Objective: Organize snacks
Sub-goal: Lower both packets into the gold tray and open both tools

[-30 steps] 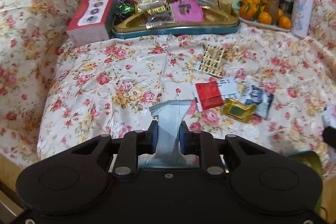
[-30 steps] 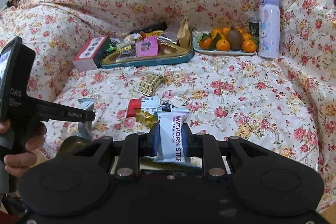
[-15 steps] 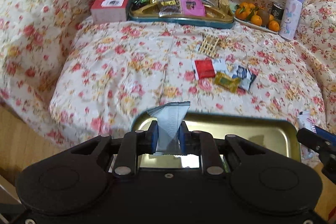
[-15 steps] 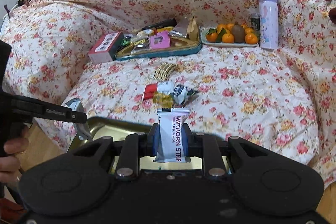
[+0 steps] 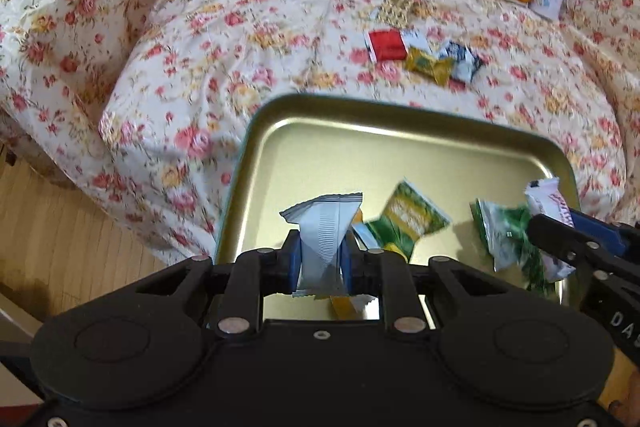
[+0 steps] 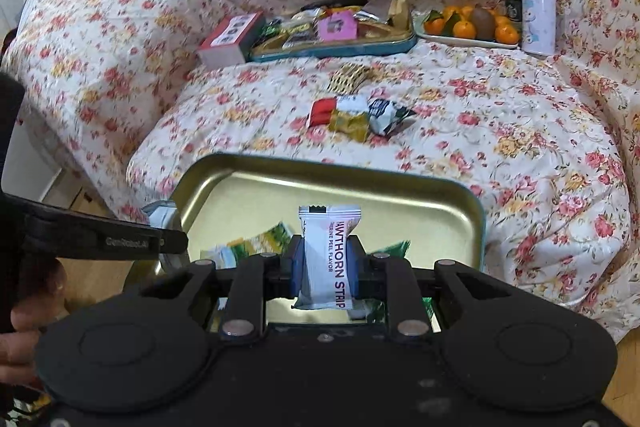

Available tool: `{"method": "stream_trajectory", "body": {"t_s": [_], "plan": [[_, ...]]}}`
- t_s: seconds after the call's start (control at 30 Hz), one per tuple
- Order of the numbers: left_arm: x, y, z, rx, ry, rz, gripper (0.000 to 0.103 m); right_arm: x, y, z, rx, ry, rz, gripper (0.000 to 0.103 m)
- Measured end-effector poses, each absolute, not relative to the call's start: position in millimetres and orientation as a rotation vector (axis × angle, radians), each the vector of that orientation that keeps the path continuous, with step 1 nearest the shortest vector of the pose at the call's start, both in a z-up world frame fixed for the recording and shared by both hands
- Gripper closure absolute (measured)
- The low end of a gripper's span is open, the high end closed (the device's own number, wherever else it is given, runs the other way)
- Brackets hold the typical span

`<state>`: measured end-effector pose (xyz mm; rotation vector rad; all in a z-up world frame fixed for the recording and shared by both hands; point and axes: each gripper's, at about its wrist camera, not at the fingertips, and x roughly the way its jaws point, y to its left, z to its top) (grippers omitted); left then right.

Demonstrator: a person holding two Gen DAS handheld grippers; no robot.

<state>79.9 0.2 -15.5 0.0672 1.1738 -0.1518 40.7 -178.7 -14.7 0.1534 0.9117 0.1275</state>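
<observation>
Progress check, read left to right.

Left gripper (image 5: pixel 320 259): jaws closed tight on a grey wrapper (image 5: pixel 322 237), held upright over the gold tray (image 5: pixel 256 131), near the tray's 7 o'clock corner. Not yet released.

Tray interior: two green packets (image 5: pixel 412 221) already lie on the tray floor toward 5 o'clock, so part of the sorting appears done. Most of the floor toward 12 o'clock is bare.

Right gripper (image 6: pixel 326 267): jaws closed on a white hawthorn strip packet (image 6: pixel 329 259), upright, above the tray's near edge around 6 o'clock. Also not yet released.

Beyond the tray at 12 to 1 o'clock, on the floral cover (image 5: pixel 224 39): loose snacks (image 5: pixel 424 57) left to collect, namely a red packet, a gold one, a dark-and-white one, plus a gold patterned packet (image 5: pixel 394 10) farther back.

Judgement: roughly mid-task; two drops pending, about four pieces remaining.
</observation>
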Motion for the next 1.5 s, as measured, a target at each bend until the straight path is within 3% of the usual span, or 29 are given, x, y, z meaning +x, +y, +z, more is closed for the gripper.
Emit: {"method": "stream_trajectory", "body": {"t_s": [0.43, 0.5, 1.0, 1.13, 1.23, 1.5], "plan": [[68.4, -18.6, -22.1, 0.157, 1.147, -0.116, 0.074, 26.7, -169.0, -16.0, 0.100, 0.918, 0.133, 0.081], [66.9, -19.7, -21.2, 0.169, 1.131, -0.110, 0.068, 26.8, -169.5, -15.3, 0.101, 0.917, 0.131, 0.080], [63.1, -9.6, -21.4, 0.151, 1.117, -0.069, 0.068, 23.0, -165.7, -16.1, 0.078, 0.918, 0.139, 0.079], [63.8, -7.2, -22.9, 0.143, 1.125, -0.063, 0.068, 23.3, -165.5, -17.3, 0.084, 0.927, 0.149, 0.077], [63.7, -7.0, -23.4, 0.141, 1.128, -0.062, 0.068, 24.7, -167.1, -18.4, 0.109, 0.942, 0.147, 0.069], [64.2, -10.2, -26.0, 0.140, 1.141, -0.070, 0.067, 28.8, -170.9, -21.5, 0.140, 0.964, 0.112, 0.068]]}}
